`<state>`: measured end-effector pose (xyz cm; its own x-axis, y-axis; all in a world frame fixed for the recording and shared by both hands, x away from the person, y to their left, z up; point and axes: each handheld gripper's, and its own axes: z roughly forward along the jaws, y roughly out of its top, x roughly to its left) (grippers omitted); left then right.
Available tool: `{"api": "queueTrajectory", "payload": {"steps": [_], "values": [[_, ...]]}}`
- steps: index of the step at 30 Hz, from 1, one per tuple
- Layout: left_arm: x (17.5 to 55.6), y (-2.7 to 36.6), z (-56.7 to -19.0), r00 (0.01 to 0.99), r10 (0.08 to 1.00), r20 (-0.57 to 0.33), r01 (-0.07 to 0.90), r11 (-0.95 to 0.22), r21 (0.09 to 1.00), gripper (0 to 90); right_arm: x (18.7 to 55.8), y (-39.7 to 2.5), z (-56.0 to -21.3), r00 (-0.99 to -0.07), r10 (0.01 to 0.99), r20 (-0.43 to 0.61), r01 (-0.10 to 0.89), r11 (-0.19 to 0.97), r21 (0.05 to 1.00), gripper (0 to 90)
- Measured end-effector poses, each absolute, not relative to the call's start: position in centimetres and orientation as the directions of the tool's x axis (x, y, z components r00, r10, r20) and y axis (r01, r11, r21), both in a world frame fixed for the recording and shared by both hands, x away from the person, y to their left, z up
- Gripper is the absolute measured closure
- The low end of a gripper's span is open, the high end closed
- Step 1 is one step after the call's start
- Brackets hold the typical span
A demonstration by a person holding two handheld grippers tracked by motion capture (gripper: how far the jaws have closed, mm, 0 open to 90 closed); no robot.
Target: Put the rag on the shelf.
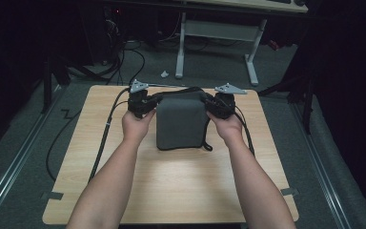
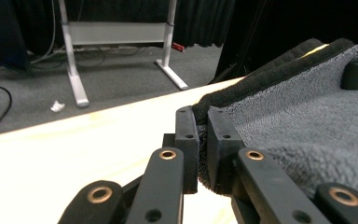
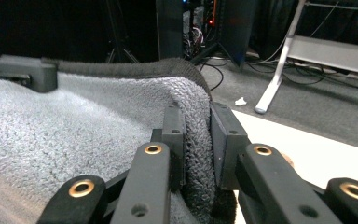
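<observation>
Two grippers each pinch a far corner of the folded grey towel (image 1: 181,121), which lies on the wooden table (image 1: 171,186) toward its far edge, long axis running from far edge to near edge. The left gripper (image 1: 142,106) has its jaws closed on the towel's far left corner; the right gripper (image 1: 219,106) has its jaws closed on the far right corner. With both hands level, the towel's free bulk lies toward the near edge, so a fold would likely come that way.

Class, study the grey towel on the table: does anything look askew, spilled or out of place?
Nothing stands out. The grey towel lies folded on the wooden table, its far corners pinched evenly by the left gripper and right gripper. A small white scrap lies on the floor beyond.
</observation>
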<state>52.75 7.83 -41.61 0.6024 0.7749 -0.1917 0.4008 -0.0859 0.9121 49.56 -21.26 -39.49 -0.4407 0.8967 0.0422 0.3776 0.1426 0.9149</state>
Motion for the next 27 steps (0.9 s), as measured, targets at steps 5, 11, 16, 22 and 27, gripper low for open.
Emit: {"api": "queueTrajectory", "payload": {"steps": [5,11,16,22,27], "values": [[52.7,7.8,-42.3,0.603,0.770,-0.211,0.420,-0.082,0.904,83.9,49.5,-21.5,-39.8,-0.442,0.894,0.071,0.387,0.119,0.914,78.1],[52.6,7.5,-43.2,0.607,0.766,-0.211,0.434,-0.097,0.896,83.9,49.8,-22.1,-40.5,-0.439,0.890,0.125,0.414,0.077,0.907,78.1],[52.4,7.5,-43.9,0.614,0.759,-0.217,0.439,-0.100,0.893,84.0,49.9,-22.7,-41.2,-0.445,0.880,0.167,0.428,0.045,0.902,77.9],[52.3,7.6,-44.6,0.617,0.755,-0.221,0.445,-0.104,0.889,84.5,50.0,-23.2,-41.8,-0.462,0.864,0.198,0.446,0.034,0.894,76.5],[52.2,7.7,-45.3,0.616,0.752,-0.237,0.460,-0.099,0.882,84.8,50.1,-23.6,-42.3,-0.468,0.856,0.218,0.468,0.030,0.883,76.3]]}}
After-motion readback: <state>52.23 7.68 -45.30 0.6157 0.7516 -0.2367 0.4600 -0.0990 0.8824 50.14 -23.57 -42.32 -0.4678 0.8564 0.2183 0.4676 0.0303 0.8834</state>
